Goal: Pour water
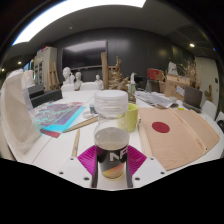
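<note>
My fingers (pixel 111 163) are clamping one dark can (pixel 111 152) upright over the worktop (pixel 175 150). Just beyond it are standing one white cup (pixel 111 103) and one yellow mug (pixel 130 117).

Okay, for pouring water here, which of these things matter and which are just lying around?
For the job:
gripper, fingers closed on the dark cup
yellow mug
white lidded tub, possibly

Lying about:
wooden board with red dot
colourful book
wooden stick

A long ceiling light (pixel 75 10) glows above a dim, dark-walled workshop. Cluttered shelves (pixel 178 83) and a pale bust (pixel 68 77) stand beyond the white table (pixel 50 145).
</note>
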